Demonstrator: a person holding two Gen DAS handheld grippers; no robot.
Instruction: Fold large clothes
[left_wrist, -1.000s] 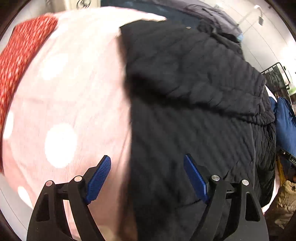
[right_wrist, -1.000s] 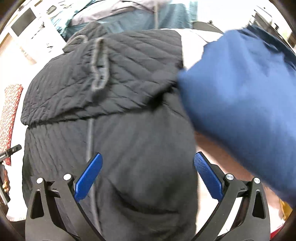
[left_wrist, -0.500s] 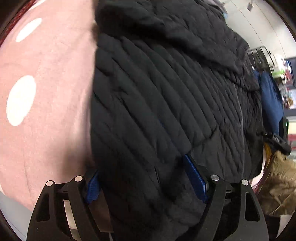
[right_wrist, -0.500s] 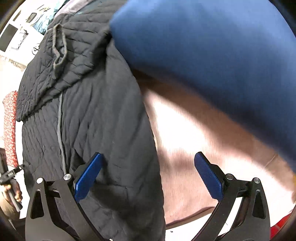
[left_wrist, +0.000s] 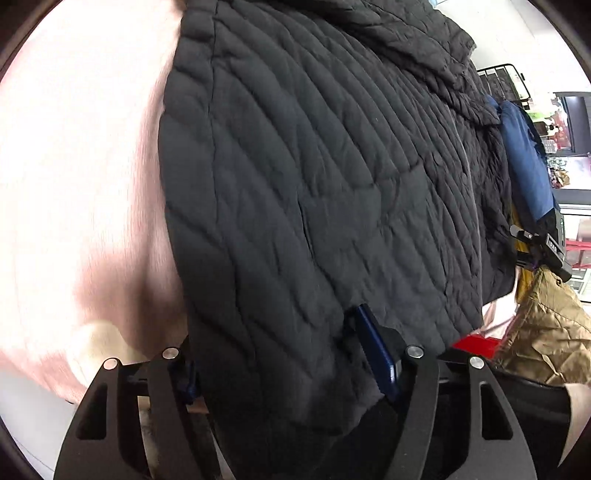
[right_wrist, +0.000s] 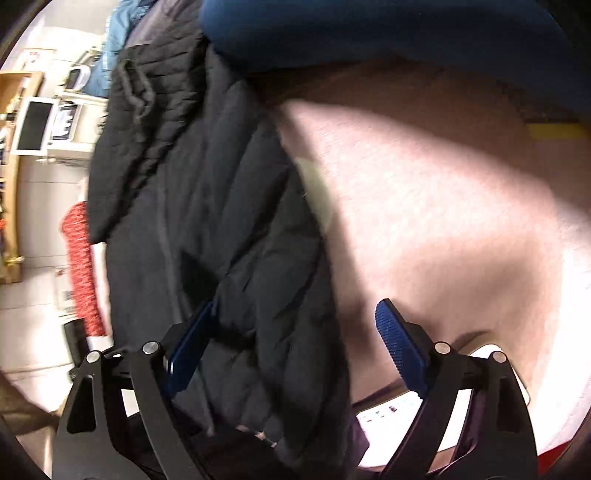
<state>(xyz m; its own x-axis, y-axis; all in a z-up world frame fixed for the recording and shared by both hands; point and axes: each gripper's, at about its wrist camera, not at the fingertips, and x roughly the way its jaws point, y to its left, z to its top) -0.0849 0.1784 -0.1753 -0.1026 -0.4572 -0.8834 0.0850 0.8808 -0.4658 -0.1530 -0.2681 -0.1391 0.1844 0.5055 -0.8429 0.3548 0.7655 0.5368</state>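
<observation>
A black quilted jacket (left_wrist: 314, 177) lies spread on a pink dotted cover (left_wrist: 81, 184). My left gripper (left_wrist: 280, 354) is open, its jaws wide apart around the jacket's lower left hem corner; the left pad is mostly hidden under the fabric. In the right wrist view the jacket (right_wrist: 207, 229) fills the left half. My right gripper (right_wrist: 295, 343) is open around the jacket's lower right hem corner, with the left pad against the fabric and the right pad (right_wrist: 397, 339) over the pink cover (right_wrist: 443, 221).
A blue garment (right_wrist: 369, 29) lies at the jacket's right side; it also shows in the left wrist view (left_wrist: 524, 162). A tan jacket (left_wrist: 546, 332) hangs beyond the bed edge. A red patterned cloth (right_wrist: 81, 266) lies on the far left.
Both grippers have moved down along the jacket to its bottom hem, and each now has a hem corner between its open jaws.
</observation>
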